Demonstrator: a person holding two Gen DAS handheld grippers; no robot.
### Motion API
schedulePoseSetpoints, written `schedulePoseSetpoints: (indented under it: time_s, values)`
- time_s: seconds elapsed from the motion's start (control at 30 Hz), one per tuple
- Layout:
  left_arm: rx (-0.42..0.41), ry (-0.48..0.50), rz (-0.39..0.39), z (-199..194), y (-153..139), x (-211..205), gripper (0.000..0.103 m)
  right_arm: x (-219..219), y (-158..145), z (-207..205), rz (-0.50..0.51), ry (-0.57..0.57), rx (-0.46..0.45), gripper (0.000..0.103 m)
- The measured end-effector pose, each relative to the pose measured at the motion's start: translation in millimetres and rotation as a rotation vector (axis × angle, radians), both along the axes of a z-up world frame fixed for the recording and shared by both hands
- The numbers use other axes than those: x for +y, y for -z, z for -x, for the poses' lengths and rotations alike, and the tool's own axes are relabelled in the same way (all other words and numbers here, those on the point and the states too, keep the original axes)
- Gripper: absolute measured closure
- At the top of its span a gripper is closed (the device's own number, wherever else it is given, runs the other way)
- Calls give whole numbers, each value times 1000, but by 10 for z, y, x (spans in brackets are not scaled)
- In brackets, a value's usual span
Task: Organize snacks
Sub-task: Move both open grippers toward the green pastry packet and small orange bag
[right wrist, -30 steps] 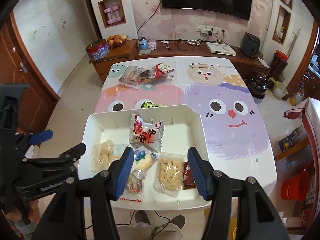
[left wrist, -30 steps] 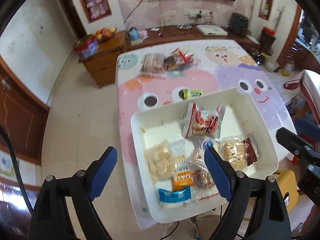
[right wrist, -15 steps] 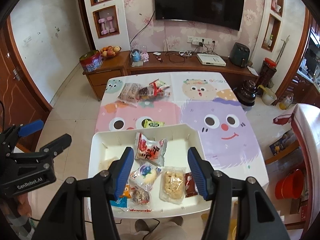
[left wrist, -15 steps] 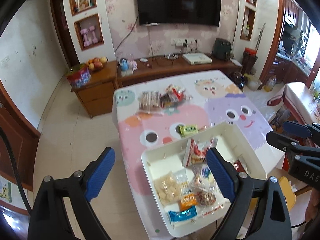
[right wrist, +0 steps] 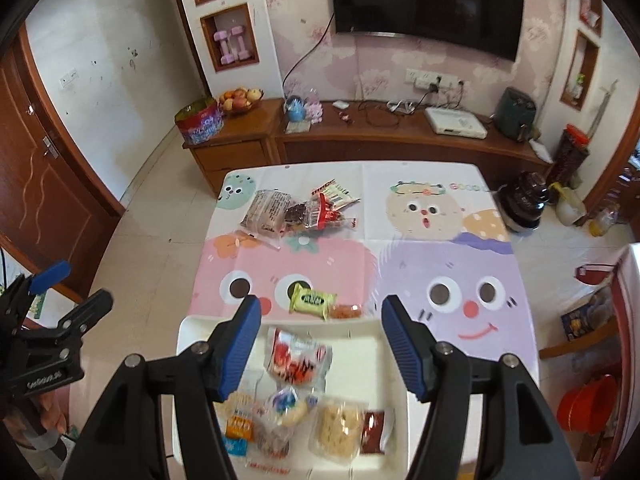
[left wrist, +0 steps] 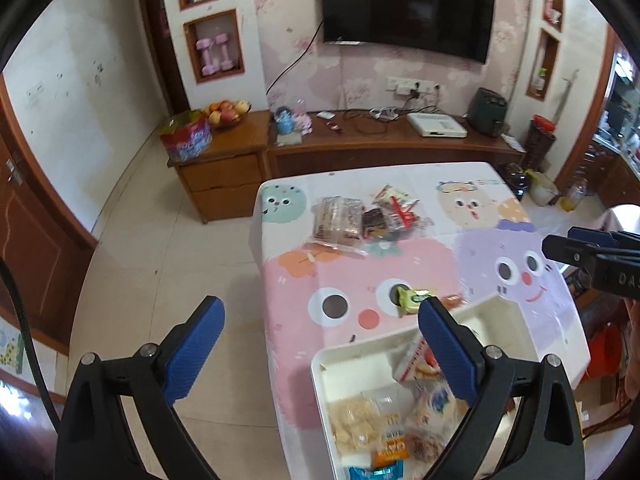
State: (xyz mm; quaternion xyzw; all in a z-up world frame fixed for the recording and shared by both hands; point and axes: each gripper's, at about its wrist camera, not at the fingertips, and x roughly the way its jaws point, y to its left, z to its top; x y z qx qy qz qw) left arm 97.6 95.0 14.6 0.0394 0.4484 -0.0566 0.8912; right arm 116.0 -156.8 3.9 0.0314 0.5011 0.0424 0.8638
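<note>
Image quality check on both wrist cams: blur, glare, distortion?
Left wrist: heavy fisheye bending of walls and door frames, dark corner vignette; snacks in the tray are smeared, the far table pile is sharper; TV shows mild glare. Right wrist: same curvature; tray snacks are motion-blurred, the green packet is readable; lighting is soft and even, with no hard shadows.

Left gripper (left wrist: 320,344) angled steeply downward, blue pads spread very wide, jaws just opening further, nothing between them. Right gripper (right wrist: 320,344) likewise pitched down, jaws moderately apart and just widening, nothing gripped. In the right wrist view, left gripper visible at 9 o'clock, a hand (right wrist: 48,408) wrapped around its handle. In the left wrist view, right gripper's tips at 3 o'clock.
</note>
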Motion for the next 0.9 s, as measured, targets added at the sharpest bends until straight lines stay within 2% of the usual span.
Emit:
schedulePoseSetpoints:
  time_s: [0.17, 0.33, 0.57, 0.7, 0.9]
  values:
    - [44, -68, -1, -430, 297, -28, 6, -112, 490, -661, -85, -48, 145, 40]
    - [116, -119, 21, -763, 676, -57, 6, -109, 1087, -1102, -60, -100, 307, 40]
    - [281, -52, 16, -1109, 1301, -355, 6, -147, 1934, -1328, -18, -180, 556, 40]
    - [330, 3, 11, -1160, 1498, -557, 6, -120, 2165, -1325, 51, -277, 610, 40]
    - [421, 62, 24, -1222, 1735, -783, 6, 95, 2353, -1213, 164, -503, 639, 40]
